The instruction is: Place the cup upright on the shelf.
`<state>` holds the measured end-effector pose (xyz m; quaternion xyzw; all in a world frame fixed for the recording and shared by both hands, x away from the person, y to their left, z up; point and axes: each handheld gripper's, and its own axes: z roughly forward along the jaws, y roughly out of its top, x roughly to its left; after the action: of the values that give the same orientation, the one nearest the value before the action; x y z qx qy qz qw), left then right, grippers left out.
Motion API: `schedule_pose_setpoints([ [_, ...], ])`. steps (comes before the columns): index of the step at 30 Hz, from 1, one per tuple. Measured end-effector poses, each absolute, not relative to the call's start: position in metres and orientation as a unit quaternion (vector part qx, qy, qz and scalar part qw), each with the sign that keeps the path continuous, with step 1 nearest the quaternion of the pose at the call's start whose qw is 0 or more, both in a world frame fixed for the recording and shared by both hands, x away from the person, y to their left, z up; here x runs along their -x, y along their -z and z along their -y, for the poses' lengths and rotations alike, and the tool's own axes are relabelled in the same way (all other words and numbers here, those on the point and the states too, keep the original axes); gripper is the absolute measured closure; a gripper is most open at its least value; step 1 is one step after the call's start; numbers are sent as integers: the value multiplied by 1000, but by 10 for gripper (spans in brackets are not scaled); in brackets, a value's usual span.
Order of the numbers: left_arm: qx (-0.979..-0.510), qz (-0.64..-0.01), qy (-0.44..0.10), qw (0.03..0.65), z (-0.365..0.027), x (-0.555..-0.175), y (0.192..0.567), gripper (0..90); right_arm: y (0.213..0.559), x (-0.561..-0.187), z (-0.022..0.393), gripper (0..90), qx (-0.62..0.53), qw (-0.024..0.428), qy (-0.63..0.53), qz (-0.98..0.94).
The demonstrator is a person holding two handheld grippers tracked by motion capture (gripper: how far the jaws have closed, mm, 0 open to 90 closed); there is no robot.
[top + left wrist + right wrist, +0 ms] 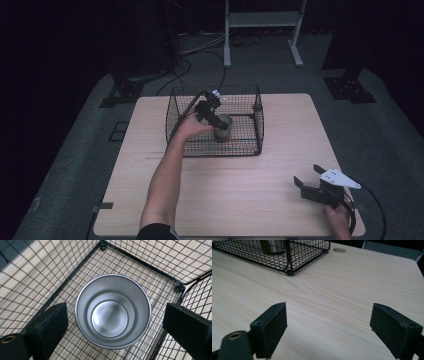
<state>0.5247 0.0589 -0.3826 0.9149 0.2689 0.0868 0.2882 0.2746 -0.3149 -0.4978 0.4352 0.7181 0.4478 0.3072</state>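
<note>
A steel cup (223, 129) stands upright inside a black wire basket (257, 120) at the middle back of the wooden table (250, 190). My left gripper (216, 120) hangs just above it, pointing down into the basket. In the left gripper view the empty cup (110, 318) lies between the jaws of the left gripper (116, 315), with a gap on each side, so the pads do not touch it. My right gripper (307, 176) rests near the table's front right corner, open with nothing between its fingers. The right gripper view has the right gripper (328, 315) over bare wood.
The basket's mesh walls (37, 272) rise around the cup on all sides. In the right gripper view the basket's corner (307, 250) is far ahead, with a round cable hole (339, 250) in the tabletop beyond it. A metal stand (262, 30) and cables are on the floor behind the table.
</note>
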Motion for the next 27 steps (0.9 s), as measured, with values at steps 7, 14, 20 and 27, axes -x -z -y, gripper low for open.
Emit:
schedule_pose_setpoints([
  [7, -906, -277, -112, 300, -71, -514, 373, 49, 498, -274, 315, 134, -436, 307, -447, -718],
  [14, -890, -293, -119, 328, -88, -500, 363, 52, 498, -274, 315, 134, -439, 307, -448, -716],
  [20, -884, -290, -132, 343, -97, -484, 357, 52, 498, -275, 316, 134, -441, 306, -448, -715],
  [27, -880, -280, -138, 359, -101, -466, 354, 52, 498, -275, 316, 134, -440, 307, -448, -715],
])
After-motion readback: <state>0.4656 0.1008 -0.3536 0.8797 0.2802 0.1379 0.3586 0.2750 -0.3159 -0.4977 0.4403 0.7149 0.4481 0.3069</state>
